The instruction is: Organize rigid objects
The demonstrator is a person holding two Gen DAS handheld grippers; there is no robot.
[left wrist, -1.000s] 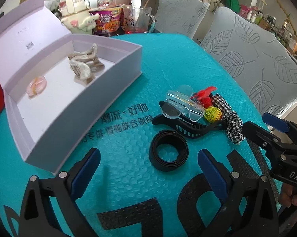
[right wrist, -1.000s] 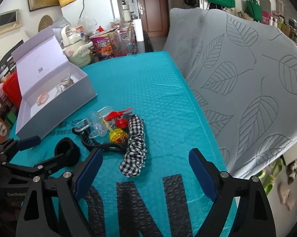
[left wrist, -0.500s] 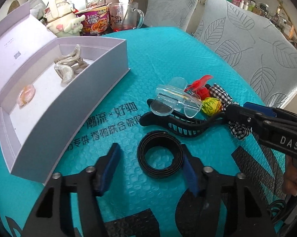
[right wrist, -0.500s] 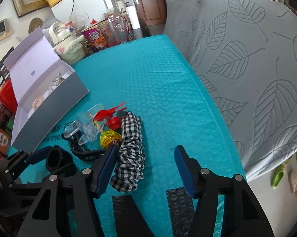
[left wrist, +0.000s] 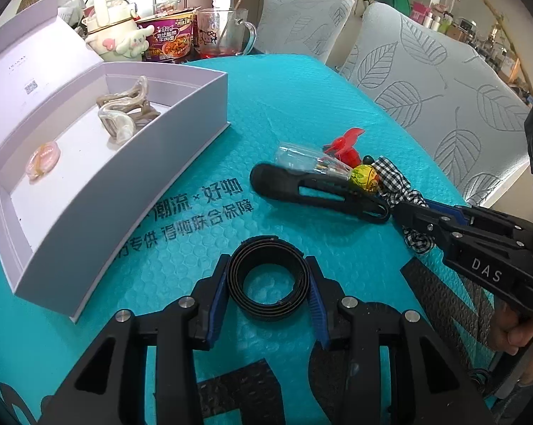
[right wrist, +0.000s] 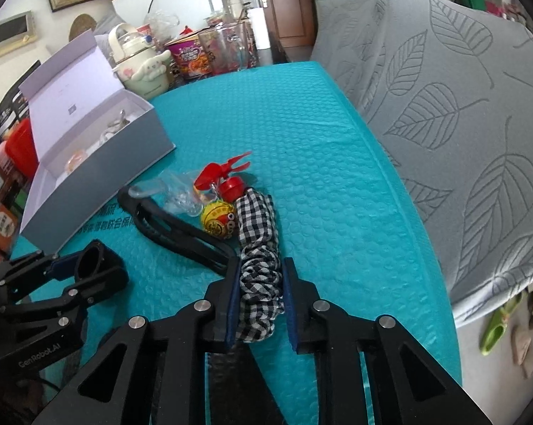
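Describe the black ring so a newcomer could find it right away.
Start at the open white box on the teal mat. Nearer the camera lies a flat black coiled ring, gripped between the left tongs. Unlike the long black hair clip beyond, it is round and hollow.

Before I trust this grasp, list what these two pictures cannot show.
- Right wrist view: the scrunchie's near end is hidden behind the right claw, whose jaws are closing around it.
- Right wrist view: the black coil shows only edge-on inside the left claw.
- Left wrist view: the clear clip is partly hidden by the black clip.
- Both views: the box print is too small to read.
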